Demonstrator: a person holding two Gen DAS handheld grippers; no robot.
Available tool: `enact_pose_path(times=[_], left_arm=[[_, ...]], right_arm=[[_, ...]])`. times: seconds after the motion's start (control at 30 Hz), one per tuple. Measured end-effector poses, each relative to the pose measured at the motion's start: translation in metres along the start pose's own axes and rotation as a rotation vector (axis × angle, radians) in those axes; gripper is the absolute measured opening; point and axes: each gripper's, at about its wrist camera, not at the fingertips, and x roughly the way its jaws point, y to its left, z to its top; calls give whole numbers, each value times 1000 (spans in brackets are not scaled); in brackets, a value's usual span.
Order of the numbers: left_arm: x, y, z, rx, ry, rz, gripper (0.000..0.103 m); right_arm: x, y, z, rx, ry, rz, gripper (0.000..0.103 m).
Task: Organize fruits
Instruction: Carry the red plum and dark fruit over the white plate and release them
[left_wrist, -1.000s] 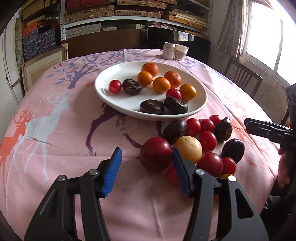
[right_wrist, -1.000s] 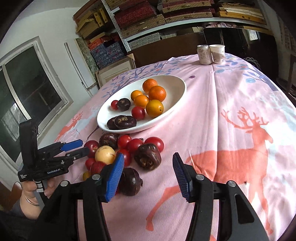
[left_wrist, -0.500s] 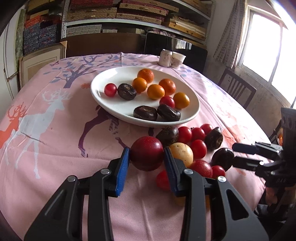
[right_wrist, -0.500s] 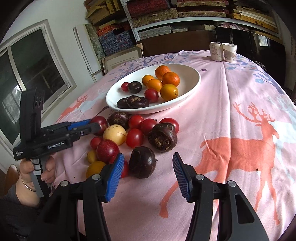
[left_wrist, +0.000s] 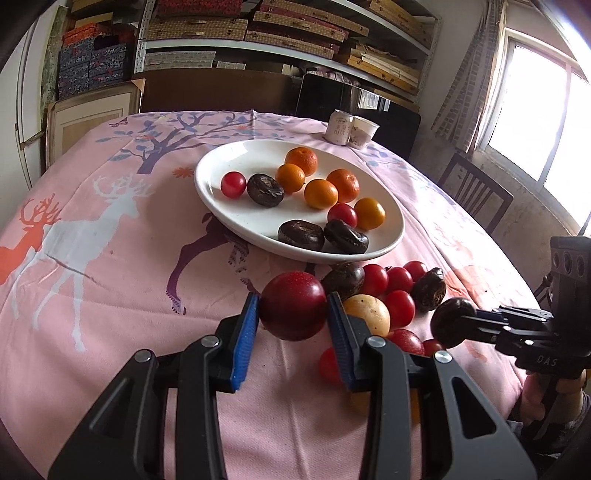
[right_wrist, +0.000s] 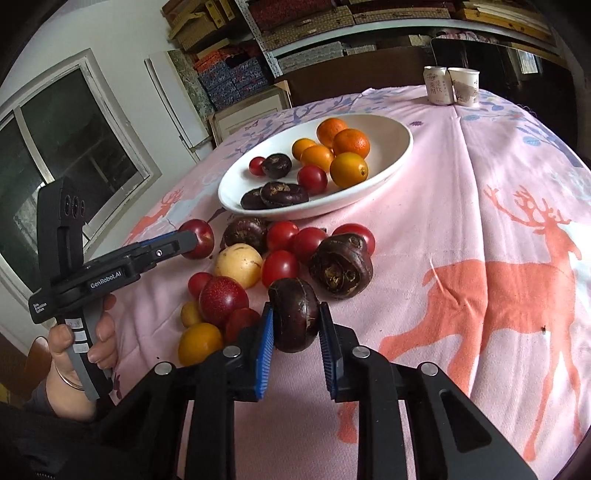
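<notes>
My left gripper (left_wrist: 292, 314) is shut on a round dark red plum (left_wrist: 293, 311), held just above the pink cloth. My right gripper (right_wrist: 296, 320) is shut on a dark purple water chestnut (right_wrist: 295, 314); that same chestnut (left_wrist: 448, 322) shows at the right gripper's tip in the left wrist view. A white oval plate (left_wrist: 236, 162) behind holds several oranges, two cherry tomatoes and three dark chestnuts. Between plate and grippers lies a loose pile: cherry tomatoes (right_wrist: 282, 234), a yellow fruit (right_wrist: 238, 266), another plum (right_wrist: 221, 301) and a big chestnut (right_wrist: 341, 266).
A can (left_wrist: 340, 126) and a paper cup (left_wrist: 364, 132) stand at the table's far edge. A wooden chair (left_wrist: 476, 194) stands to the right of the table. A person's hand (right_wrist: 83, 343) grips the left tool's handle. Shelves of boxes line the back wall.
The left gripper shut on the red plum and lifted it slightly. The right gripper moved onto the dark chestnut and shut on it; a moment ago its jaws stood wide.
</notes>
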Motion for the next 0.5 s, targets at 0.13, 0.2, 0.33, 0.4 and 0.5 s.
enact_pose_path(times=[0.13,0.2,0.33,0.4,0.5], left_arm=[[-5,-2,-1,16,-24,20,37],[-9,-5,-2,29,-36,23,37],[-9,-4,9,-5,-23,0,37],[-5,-6,21,3,-31,22,37],[4,-8,44,20,-39,47,37]], right_arm=[[-16,-5,11,18,-43,18,23],[-21,-8,17,22,-57,32,23],[-25,-11,38,24,-77,20,23],[-23,-9,57,11,-87,15,23],[-11,-2,89,-16,-83,10,23]])
